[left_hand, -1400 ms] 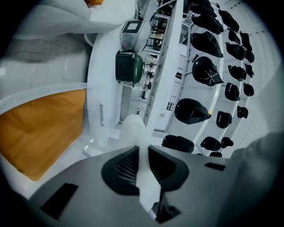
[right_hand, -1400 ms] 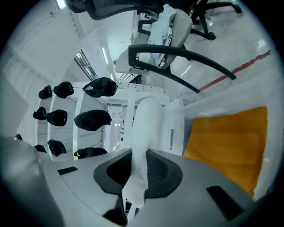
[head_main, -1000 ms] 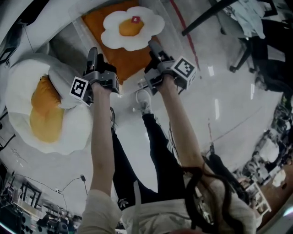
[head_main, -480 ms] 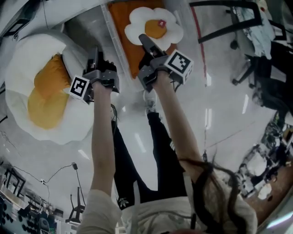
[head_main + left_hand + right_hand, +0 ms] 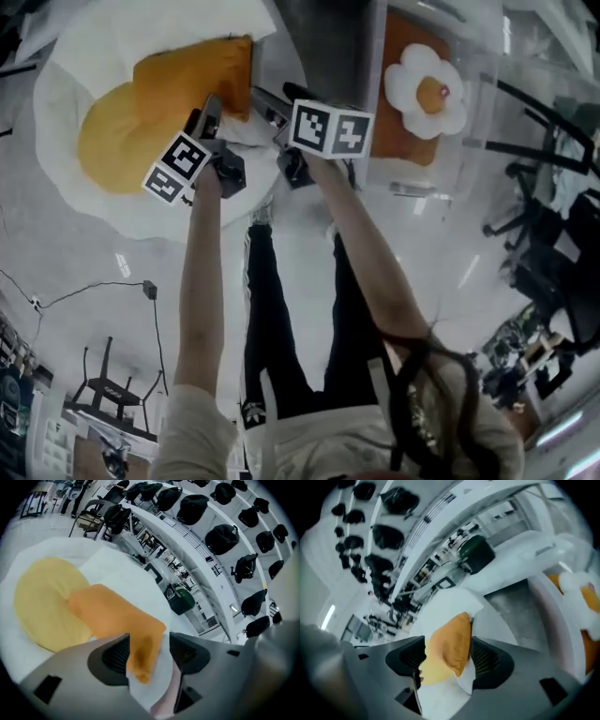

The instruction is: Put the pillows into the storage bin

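A large fried-egg pillow point(image 5: 112, 131), white with an orange yolk, fills the upper left of the head view. My left gripper point(image 5: 214, 117) and right gripper point(image 5: 269, 101) both hold its folded near edge. In the left gripper view, the left gripper point(image 5: 147, 654) is shut on orange and white pillow fabric point(image 5: 108, 616). The right gripper point(image 5: 447, 659) pinches the same pillow point(image 5: 452, 641). A smaller fried-egg pillow point(image 5: 427, 89) lies inside the clear storage bin point(image 5: 492, 94) with an orange bottom at upper right. The bin wall point(image 5: 553, 602) and small pillow point(image 5: 581, 592) show at that view's right edge.
Black office chairs point(image 5: 553, 244) stand at the right on the glossy floor. A black stand point(image 5: 103, 389) and a cable point(image 5: 89, 291) are at lower left. The person's legs point(image 5: 281, 328) are below the grippers. A white curved counter point(image 5: 187, 541) runs behind the large pillow.
Both grippers left the bin area, swung to the large pillow and shut on its edge. The head view turned left, so the bin now sits at upper right.
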`<action>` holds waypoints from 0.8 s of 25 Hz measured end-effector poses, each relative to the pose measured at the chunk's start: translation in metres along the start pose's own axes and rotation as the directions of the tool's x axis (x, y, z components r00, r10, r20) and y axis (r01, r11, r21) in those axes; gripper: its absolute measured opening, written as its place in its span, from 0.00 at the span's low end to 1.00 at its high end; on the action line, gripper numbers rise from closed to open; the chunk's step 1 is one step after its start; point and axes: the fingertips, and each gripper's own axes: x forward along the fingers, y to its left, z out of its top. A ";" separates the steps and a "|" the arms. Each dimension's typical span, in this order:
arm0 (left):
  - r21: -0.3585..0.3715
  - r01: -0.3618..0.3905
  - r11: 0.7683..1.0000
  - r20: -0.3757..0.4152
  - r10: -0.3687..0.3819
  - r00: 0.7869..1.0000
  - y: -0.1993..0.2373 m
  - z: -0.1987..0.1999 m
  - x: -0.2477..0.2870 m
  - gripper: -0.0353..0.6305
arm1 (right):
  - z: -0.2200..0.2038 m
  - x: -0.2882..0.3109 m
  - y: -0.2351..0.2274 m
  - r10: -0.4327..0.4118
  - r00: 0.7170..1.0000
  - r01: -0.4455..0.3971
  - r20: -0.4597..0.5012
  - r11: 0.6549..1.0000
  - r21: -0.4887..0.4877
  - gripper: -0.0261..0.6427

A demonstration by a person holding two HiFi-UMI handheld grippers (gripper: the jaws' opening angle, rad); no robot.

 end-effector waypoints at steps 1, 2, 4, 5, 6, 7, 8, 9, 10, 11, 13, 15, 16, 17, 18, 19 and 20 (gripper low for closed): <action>-0.006 -0.014 1.000 -0.010 0.013 1.000 0.020 0.008 -0.003 0.42 | -0.013 0.021 0.009 -0.043 0.998 0.038 -0.049 0.994 -0.104 0.48; -0.017 -0.023 1.000 -0.016 0.023 1.000 0.038 0.014 -0.006 0.42 | -0.024 0.039 0.016 -0.094 0.992 0.073 -0.088 0.975 -0.212 0.48; -0.049 -0.044 0.998 -0.015 0.043 0.999 0.067 0.021 -0.007 0.43 | -0.041 0.069 0.022 -0.204 0.968 0.126 -0.145 0.900 -0.418 0.48; -0.055 -0.060 0.997 -0.013 0.060 0.998 0.079 0.022 -0.006 0.43 | -0.049 0.081 0.022 -0.251 0.953 0.135 -0.169 0.851 -0.508 0.48; -0.051 -0.079 0.996 -0.014 0.078 0.997 0.090 0.021 -0.004 0.44 | -0.056 0.091 0.020 -0.291 0.937 0.127 -0.193 0.799 -0.588 0.48; -0.041 -0.095 0.995 -0.020 0.094 0.995 0.098 0.018 -0.001 0.44 | -0.065 0.097 0.018 -0.324 0.920 0.106 -0.220 0.747 -0.656 0.48; -0.032 -0.104 0.994 -0.032 0.103 0.994 0.105 0.015 0.002 0.44 | -0.074 0.101 0.015 -0.354 0.902 0.077 -0.248 0.695 -0.715 0.48; -0.027 -0.107 0.994 -0.046 0.105 0.993 0.109 0.012 0.007 0.44 | -0.082 0.103 0.012 -0.381 0.885 0.044 -0.269 0.643 -0.765 0.48; -0.029 -0.104 0.994 -0.061 0.102 0.993 0.112 0.009 0.013 0.44 | -0.090 0.106 0.009 -0.405 0.871 0.016 -0.279 0.590 -0.807 0.48; -0.039 -0.098 0.994 -0.075 0.095 0.993 0.114 0.008 0.019 0.44 | -0.095 0.108 0.006 -0.431 0.860 -0.001 -0.274 0.536 -0.844 0.48; -0.085 -0.075 0.994 -0.103 0.066 0.992 0.115 0.006 0.033 0.44 | -0.099 0.111 0.000 -0.485 0.845 0.001 -0.226 0.424 -0.906 0.48; -0.151 -0.038 0.988 -0.113 0.021 0.993 0.112 0.006 0.042 0.43 | -0.096 0.115 -0.006 -0.532 0.835 0.035 -0.140 0.304 -0.952 0.45; -0.181 -0.018 0.983 -0.108 -0.002 0.994 0.110 0.006 0.044 0.39 | -0.095 0.116 -0.009 -0.549 0.830 0.048 -0.103 0.254 -0.966 0.36; -0.205 0.000 0.979 -0.099 -0.021 0.995 0.108 0.005 0.045 0.37 | -0.093 0.117 -0.012 -0.559 0.825 0.055 -0.085 0.229 -0.972 0.32; -0.220 0.013 0.976 -0.088 -0.033 0.996 0.105 0.005 0.045 0.33 | -0.091 0.118 -0.012 -0.562 0.823 0.057 -0.083 0.227 -0.972 0.28; -0.220 0.019 0.975 -0.077 -0.037 0.996 0.103 0.005 0.045 0.27 | -0.089 0.118 -0.011 -0.561 0.823 0.058 -0.086 0.234 -0.970 0.25; -0.211 0.018 0.977 -0.069 -0.033 0.997 0.101 0.006 0.044 0.21 | -0.088 0.118 -0.009 -0.558 0.825 0.057 -0.089 0.238 -0.970 0.22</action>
